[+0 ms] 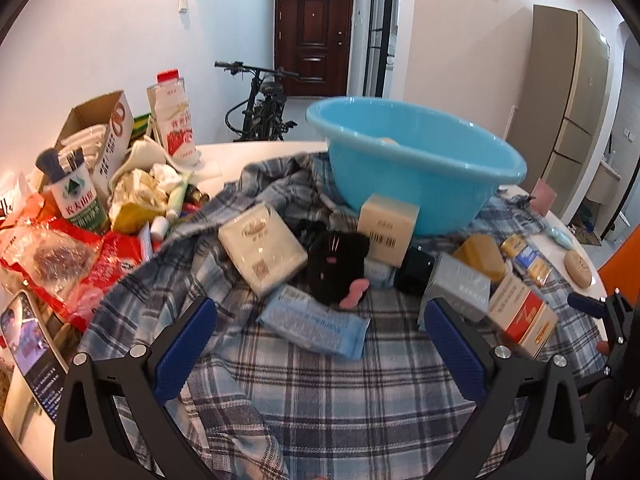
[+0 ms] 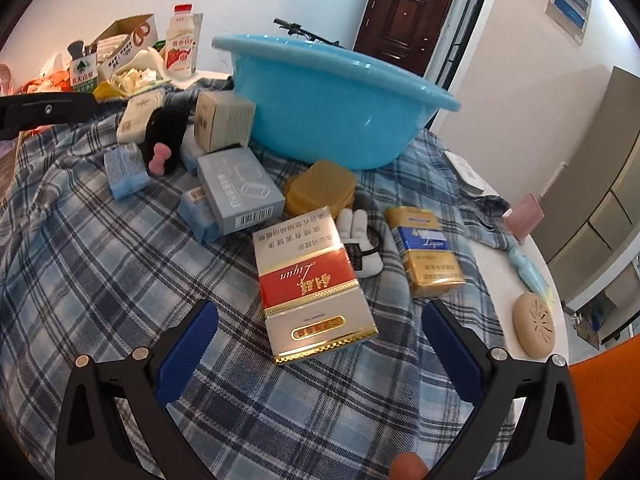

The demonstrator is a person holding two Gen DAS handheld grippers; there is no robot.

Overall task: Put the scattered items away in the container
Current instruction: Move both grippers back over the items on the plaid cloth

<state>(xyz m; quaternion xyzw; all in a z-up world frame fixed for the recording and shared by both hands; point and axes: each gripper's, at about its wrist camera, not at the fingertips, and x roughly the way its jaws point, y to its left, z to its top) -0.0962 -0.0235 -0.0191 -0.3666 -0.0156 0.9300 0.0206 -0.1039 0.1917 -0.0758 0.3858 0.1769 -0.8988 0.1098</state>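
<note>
1. Left hand-held gripper (image 1: 320, 344): jaws standing wide apart, nothing between them; hovering over the plaid cloth (image 1: 320, 400) w/ a pale-blue tissue pack (image 1: 316, 326) lying just ahead, between the finger lines.
2. Right hand-held gripper (image 2: 320, 344): jaws likewise spread, empty; a red-and-silver carton (image 2: 312, 280) is lying flat directly ahead, its near end reaching almost between the fingertips. Probably the next pick, since its long sides are running along the approach and fitting the gap.
3. Container: blue basin (image 1: 420, 168) is sitting beyond the clutter, far ahead of both grippers, on the cloth and tilted a little; one pale item is showing inside, otherwise it is looking mostly empty, so the task seems near its start.
4. Scattered items are crowding the basin's near wall: beige box (image 1: 386, 234) touching it, cream tissue pack (image 1: 262, 248), black plush w/ pink bow (image 1: 338, 266), grey box (image 2: 240, 190), amber case (image 2: 320, 188), gold pack (image 2: 426, 252) to the right of the carton.
5. Open room: bare cloth is lying immediately around both grippers; left of the carton is free for the left finger.
6. Edges: surface edge (image 2: 560, 320) is curving close on the right, a tan oval puck (image 2: 534, 328) resting near it; the basin rim is standing high, so lifting over it will be needed.
</note>
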